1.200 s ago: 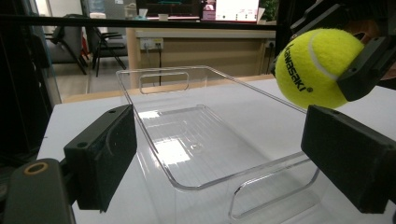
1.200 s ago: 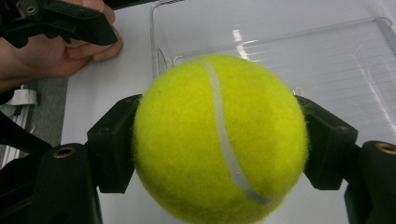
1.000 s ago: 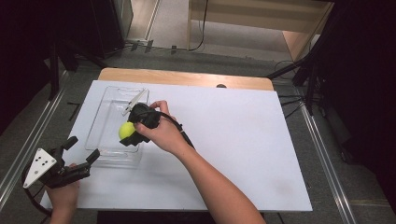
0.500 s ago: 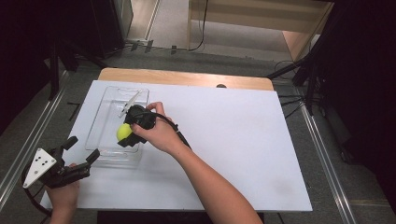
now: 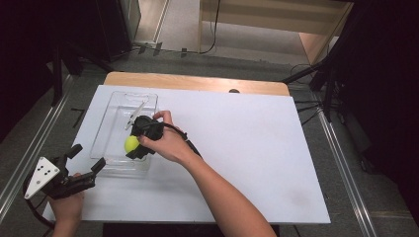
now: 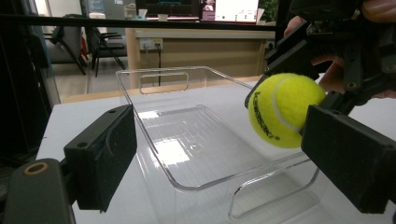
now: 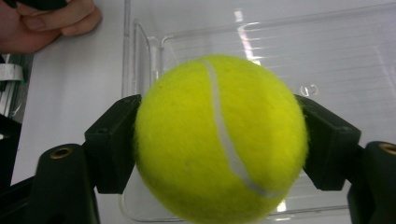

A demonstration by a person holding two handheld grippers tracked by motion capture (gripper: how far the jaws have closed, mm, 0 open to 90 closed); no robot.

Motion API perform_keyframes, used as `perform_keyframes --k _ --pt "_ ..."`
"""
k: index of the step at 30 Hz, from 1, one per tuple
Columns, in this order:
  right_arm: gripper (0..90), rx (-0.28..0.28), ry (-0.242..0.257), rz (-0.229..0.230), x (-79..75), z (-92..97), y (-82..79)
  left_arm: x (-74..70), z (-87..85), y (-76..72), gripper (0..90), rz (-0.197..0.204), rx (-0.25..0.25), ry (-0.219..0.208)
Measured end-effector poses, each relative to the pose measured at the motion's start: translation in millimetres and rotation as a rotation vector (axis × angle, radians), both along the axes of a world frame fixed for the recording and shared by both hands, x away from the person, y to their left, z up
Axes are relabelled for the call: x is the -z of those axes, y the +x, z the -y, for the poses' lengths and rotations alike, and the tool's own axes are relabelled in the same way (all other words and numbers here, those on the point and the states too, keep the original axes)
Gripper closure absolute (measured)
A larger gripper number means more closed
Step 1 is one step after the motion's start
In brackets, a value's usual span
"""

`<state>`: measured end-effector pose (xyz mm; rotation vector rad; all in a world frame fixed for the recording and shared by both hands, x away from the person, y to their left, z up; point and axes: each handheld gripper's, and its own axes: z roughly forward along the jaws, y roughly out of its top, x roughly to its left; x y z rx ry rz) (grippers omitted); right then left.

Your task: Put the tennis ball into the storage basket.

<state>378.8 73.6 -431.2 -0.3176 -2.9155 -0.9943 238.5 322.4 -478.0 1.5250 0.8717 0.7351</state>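
Observation:
A yellow tennis ball (image 7: 219, 140) sits between the pads of my right gripper (image 7: 219, 154), which press on both its sides. The jaws have just been opening a little, with the ball still between them. In the high view the right gripper (image 5: 134, 147) holds the ball (image 5: 131, 143) just above the near half of a clear plastic tray (image 5: 116, 98). My left gripper (image 5: 88, 157) stands open at the table's near left corner, pointing at the tray (image 6: 140, 79). Nothing is between its fingers. The ball (image 6: 280, 109) and the right gripper (image 6: 299, 74) show beyond them.
The white table top (image 5: 257, 148) stretches wide to the right of the tray. A wooden strip (image 5: 197, 81) borders its far edge. Metal rails (image 5: 29, 153) run along both sides, and dark stands (image 5: 326, 74) rise at the far corners.
My right hand has drifted slightly toward the tray's near end with the ball in its gripper. The left gripper has kept its place.

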Motion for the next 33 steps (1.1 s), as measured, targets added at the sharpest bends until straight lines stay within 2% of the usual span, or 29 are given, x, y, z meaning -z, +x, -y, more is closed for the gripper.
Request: perform_keyframes --k 1,3,4,5,10,12,13,15,17,18,19,21,23,33 --pt "21.3 -0.004 -0.001 0.017 0.0 0.0 -0.2 0.0 -0.1 -0.1 11.1 0.000 0.000 0.001" --pt "17.6 0.004 0.005 0.004 -1.3 1.3 -1.2 -0.1 -0.2 -0.1 11.0 0.000 0.001 0.000" --pt "14.7 -0.018 0.019 0.012 -2.2 2.9 0.7 -0.1 -0.3 -0.1 11.0 0.000 0.001 0.000" --pt "13.4 -0.005 0.020 -0.012 -3.9 4.1 -0.8 -0.1 -0.2 -0.1 11.1 0.000 0.001 0.000" --pt "9.3 0.004 0.029 0.017 -7.0 11.4 -2.4 -0.1 0.2 0.0 11.0 0.000 0.001 -0.001" --pt "8.9 0.021 0.033 0.008 -7.4 14.8 -4.5 -0.1 0.2 0.0 11.0 0.000 0.001 -0.001" --pt "8.1 0.032 0.041 0.022 -7.4 16.9 -4.6 -0.1 0.3 -0.1 11.1 0.000 0.001 -0.001" --pt "0.7 0.031 0.051 0.028 -6.8 21.3 -4.3 0.0 0.4 0.0 11.0 0.000 0.002 -0.001" --pt "0.7 0.060 0.049 0.014 -6.9 25.8 -7.2 -0.1 0.5 0.2 11.0 0.000 0.004 0.002" --pt "0.7 0.053 0.060 0.031 -6.4 28.3 -6.5 0.0 0.6 0.2 11.0 0.000 0.003 0.002" --pt "0.6 0.074 0.049 0.022 -7.1 31.1 -8.5 0.0 0.8 0.2 11.1 0.001 0.003 0.003" --pt "0.6 0.077 0.067 0.040 -6.8 36.5 -7.8 0.0 0.9 0.2 11.0 0.001 0.002 0.004" --pt "0.0 0.096 0.076 0.024 -7.2 42.1 -8.9 -0.1 1.0 0.2 11.0 0.000 0.001 0.005" --pt "0.0 0.137 0.082 0.039 -4.6 66.4 -12.2 0.0 0.9 0.3 11.1 0.001 0.002 0.008"
